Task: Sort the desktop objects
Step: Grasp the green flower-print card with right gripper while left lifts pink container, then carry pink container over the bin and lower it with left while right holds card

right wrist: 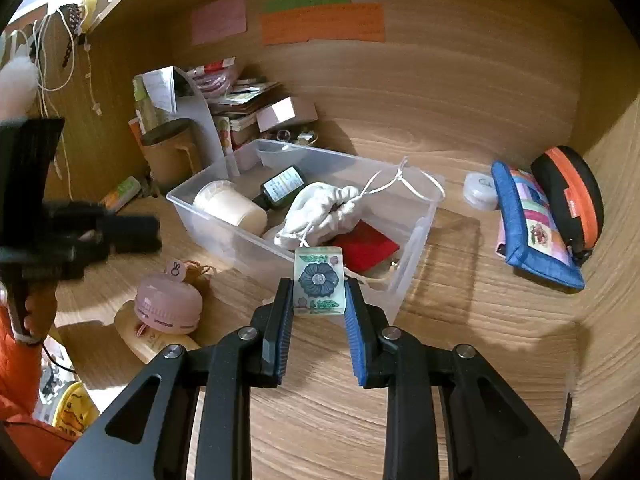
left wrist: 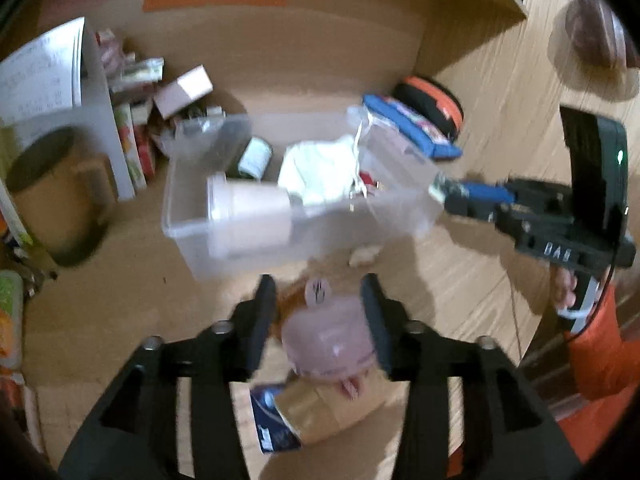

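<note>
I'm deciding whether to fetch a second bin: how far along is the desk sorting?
Done: the clear bin already holds a cream jar, dark bottle, white drawstring pouch and red card.
In hand: the right tongs grip a flower-printed tile; the left tongs straddle the pink round fan.
Left: patchwork pouch, orange-black case, small round tin.

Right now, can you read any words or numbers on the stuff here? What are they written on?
"BAB" or close to it: raised letters on the right gripper, blurred, so not certain.
Sticky notes on the back wall: handwriting, too small to read.
Dark bottle in the clear bin: label too small to read.
Pink round gadget: small print on its side, unreadable.
Orange and black case: tag unreadable.
</note>
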{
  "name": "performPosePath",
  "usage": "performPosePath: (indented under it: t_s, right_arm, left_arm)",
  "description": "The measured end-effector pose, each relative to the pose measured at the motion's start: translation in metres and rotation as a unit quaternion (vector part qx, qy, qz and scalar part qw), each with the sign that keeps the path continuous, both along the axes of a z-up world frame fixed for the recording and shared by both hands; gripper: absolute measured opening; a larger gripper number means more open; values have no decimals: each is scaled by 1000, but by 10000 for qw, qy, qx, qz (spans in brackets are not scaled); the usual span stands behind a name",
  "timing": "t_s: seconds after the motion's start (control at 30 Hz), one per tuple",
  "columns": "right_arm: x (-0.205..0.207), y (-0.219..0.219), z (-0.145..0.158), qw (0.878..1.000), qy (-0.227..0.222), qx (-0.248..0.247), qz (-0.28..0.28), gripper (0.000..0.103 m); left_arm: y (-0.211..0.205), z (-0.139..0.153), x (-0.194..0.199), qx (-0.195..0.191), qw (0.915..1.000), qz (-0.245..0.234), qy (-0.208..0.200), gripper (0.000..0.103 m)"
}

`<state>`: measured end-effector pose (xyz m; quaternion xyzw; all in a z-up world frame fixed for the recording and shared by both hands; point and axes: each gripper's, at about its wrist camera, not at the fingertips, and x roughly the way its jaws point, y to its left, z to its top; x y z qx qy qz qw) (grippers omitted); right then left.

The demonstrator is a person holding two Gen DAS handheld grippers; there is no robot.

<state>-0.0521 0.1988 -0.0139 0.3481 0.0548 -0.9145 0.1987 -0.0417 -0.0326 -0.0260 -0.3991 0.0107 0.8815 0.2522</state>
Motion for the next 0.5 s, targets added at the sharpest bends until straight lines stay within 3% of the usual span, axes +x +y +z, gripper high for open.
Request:
performPosePath:
  t_s: [0.03, 0.1, 0.5]
  right_arm:
    - [0, 0, -1, 10000, -19, -23, 15, 22]
    - [0, 0, -2, 10000, -44, -56, 29, 22]
    - [0, -5, -12, 9998, -194, -57, 72, 22]
  left_arm:
    - [1, -4, 1, -18, 10000, 0, -61, 60]
    - [2, -12, 2, 16, 9998, -23, -193, 65]
    - [14, -47, -21, 379, 9941, 63, -1010, 63]
